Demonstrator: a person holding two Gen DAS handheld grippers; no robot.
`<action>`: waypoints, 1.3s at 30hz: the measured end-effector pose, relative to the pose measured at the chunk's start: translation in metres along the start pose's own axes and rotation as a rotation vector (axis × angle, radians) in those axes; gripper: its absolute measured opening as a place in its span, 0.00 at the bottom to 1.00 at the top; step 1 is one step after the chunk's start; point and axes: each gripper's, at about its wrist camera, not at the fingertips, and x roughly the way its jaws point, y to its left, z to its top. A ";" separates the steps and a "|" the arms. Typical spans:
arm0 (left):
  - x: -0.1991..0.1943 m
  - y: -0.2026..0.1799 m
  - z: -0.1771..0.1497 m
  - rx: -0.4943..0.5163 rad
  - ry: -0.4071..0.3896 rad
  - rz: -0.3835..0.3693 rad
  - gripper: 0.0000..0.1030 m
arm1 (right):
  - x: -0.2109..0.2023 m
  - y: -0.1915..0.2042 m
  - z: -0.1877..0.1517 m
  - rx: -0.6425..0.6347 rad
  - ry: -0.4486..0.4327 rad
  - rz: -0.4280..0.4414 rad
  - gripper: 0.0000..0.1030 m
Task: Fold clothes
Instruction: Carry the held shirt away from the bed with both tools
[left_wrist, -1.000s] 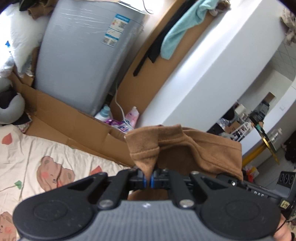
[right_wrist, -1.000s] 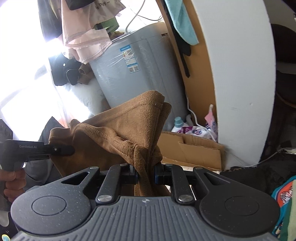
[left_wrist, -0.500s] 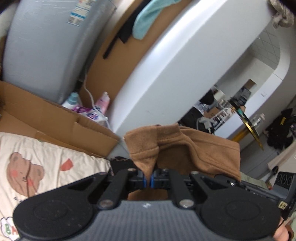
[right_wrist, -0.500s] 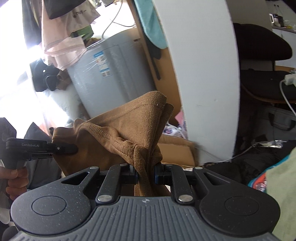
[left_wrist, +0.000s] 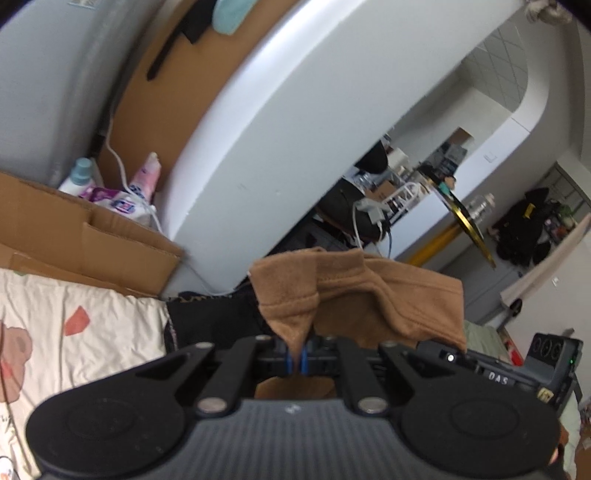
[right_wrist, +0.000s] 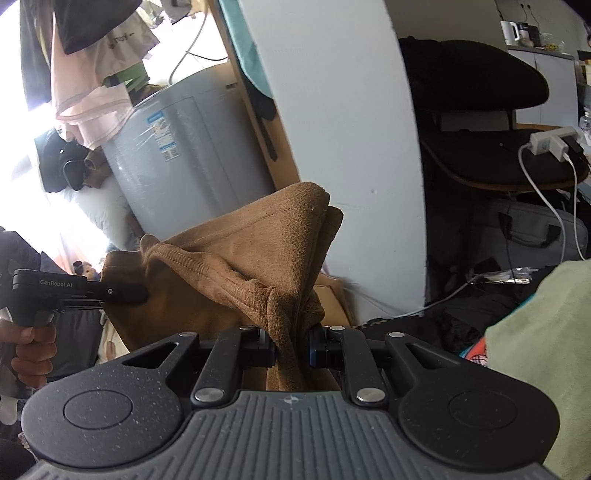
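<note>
A brown garment (left_wrist: 373, 295) hangs stretched in the air between both grippers. My left gripper (left_wrist: 297, 360) is shut on one hemmed corner of it, the cloth pinched between the blue pads. My right gripper (right_wrist: 291, 349) is shut on a bunched fold of the same brown garment (right_wrist: 240, 266), near its ribbed edge. In the right wrist view the left gripper (right_wrist: 125, 293) shows at the far left, held by a hand (right_wrist: 31, 349), with its tips against the cloth. In the left wrist view the right gripper's body (left_wrist: 517, 373) shows behind the garment at the lower right.
A bed sheet with bear prints (left_wrist: 74, 332) lies at the lower left, with dark clothes (left_wrist: 210, 317) at its edge. Cardboard (left_wrist: 92, 236), bottles (left_wrist: 147, 177) and a grey appliance (right_wrist: 192, 155) stand behind. A white curved wall (right_wrist: 343, 147) rises ahead. A green cloth (right_wrist: 543, 354) lies at the right.
Both grippers have swung to the right and sunk a little with the brown garment held between them. The grey appliance has slid left in both views; green cloth has come into the right view.
</note>
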 end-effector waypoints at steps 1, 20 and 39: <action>0.006 0.000 0.000 0.005 0.009 -0.009 0.04 | 0.000 -0.006 -0.002 0.005 -0.003 -0.005 0.14; 0.120 0.015 -0.018 0.169 0.099 -0.178 0.04 | 0.046 -0.095 -0.055 0.044 -0.018 -0.196 0.14; 0.181 0.074 -0.055 0.166 0.173 -0.277 0.04 | 0.107 -0.135 -0.108 0.055 0.040 -0.282 0.14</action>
